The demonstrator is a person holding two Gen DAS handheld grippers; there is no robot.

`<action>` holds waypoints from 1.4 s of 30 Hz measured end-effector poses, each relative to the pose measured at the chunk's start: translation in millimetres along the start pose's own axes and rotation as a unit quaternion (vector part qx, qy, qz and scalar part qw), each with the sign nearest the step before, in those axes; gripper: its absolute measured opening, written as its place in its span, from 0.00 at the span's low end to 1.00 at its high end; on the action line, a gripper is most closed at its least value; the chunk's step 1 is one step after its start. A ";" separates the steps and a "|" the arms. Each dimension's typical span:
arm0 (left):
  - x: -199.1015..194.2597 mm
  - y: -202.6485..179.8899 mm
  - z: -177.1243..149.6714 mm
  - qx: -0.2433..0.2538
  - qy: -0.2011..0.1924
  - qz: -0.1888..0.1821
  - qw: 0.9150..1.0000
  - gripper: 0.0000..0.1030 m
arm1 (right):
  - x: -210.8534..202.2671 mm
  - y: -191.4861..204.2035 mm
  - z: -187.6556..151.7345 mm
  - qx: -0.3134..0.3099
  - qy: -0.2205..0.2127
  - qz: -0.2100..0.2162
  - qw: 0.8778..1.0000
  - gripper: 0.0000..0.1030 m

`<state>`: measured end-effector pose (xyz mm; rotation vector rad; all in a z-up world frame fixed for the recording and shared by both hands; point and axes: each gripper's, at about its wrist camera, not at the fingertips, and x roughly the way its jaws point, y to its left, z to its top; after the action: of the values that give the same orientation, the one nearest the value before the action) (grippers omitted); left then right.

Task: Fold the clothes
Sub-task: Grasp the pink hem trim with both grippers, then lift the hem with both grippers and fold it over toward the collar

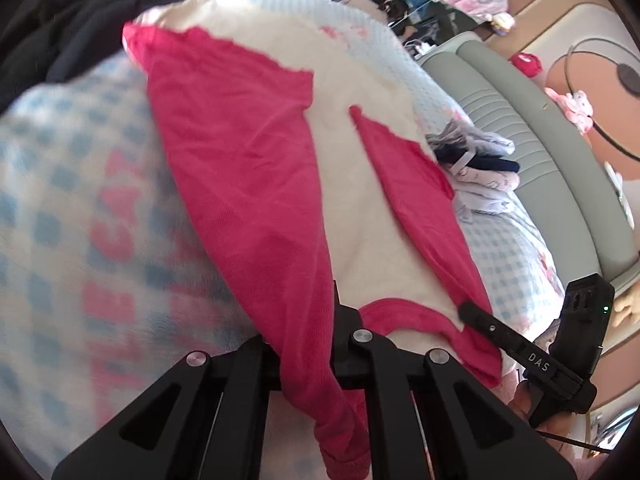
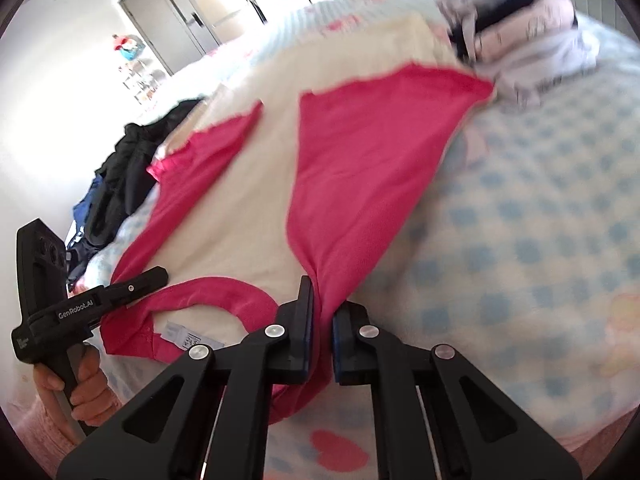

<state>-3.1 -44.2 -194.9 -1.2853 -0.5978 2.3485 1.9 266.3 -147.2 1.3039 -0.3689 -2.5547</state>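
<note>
A cream top with pink sleeves and pink neckband [image 1: 360, 200] [image 2: 256, 208] lies spread on a blue-checked bed cover. My left gripper [image 1: 308, 360] is shut on the pink shoulder and sleeve fabric [image 1: 248, 184] at the near edge. My right gripper [image 2: 322, 328] is shut on the other pink sleeve [image 2: 360, 160] near the shoulder. Each gripper shows in the other's view, beside the pink neckband [image 2: 208, 292]: the right one [image 1: 468, 312] and the left one [image 2: 156, 276]. A white label [image 2: 188, 336] shows inside the neck.
The blue-checked cover [image 1: 80, 220] [image 2: 520, 240] carries a dark clothes pile [image 1: 60, 20] [image 2: 132, 168] at one side and a stack of folded pale garments [image 1: 476, 164] [image 2: 520, 40] at the other. A grey-green padded bed frame [image 1: 520, 120] runs along the far side.
</note>
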 end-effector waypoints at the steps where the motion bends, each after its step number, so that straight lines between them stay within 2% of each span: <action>1: -6.5 -3.7 1.4 0.009 -0.008 -0.001 1.000 0.05 | -3.9 4.1 1.8 -0.007 -0.005 -0.002 1.000 0.06; 8: -37.3 -13.5 3.2 0.029 -0.027 -0.002 0.999 0.05 | -29.9 8.9 3.1 -0.023 -0.024 0.021 0.999 0.05; 15: -54.3 -12.2 -23.0 0.038 -0.002 0.013 0.999 0.05 | -45.4 19.4 -14.7 -0.036 -0.011 0.027 0.999 0.05; 21: -69.8 -8.5 -42.9 0.025 0.014 0.004 1.000 0.05 | -59.7 18.2 -36.1 -0.022 0.005 0.040 0.999 0.05; 27: -74.4 -14.3 -53.4 0.049 0.029 0.007 0.998 0.05 | -70.7 15.6 -44.5 -0.020 0.010 0.048 0.999 0.05; 33: -68.3 -18.7 -50.6 0.070 0.038 0.019 0.997 0.05 | -53.5 8.8 -36.5 -0.007 0.036 0.054 0.998 0.06; 38: -77.2 -21.5 -35.3 0.050 0.027 -0.016 0.998 0.05 | -57.1 8.1 -17.1 -0.023 0.027 0.057 0.998 0.06; 42: -85.1 -27.7 -18.4 0.059 0.006 -0.025 0.998 0.06 | -62.6 8.3 0.4 -0.019 0.015 0.077 0.997 0.07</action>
<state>59.0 -62.9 -130.4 -1.2165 -0.4750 2.2971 38.0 279.4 -97.1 1.2486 -0.3957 -2.4013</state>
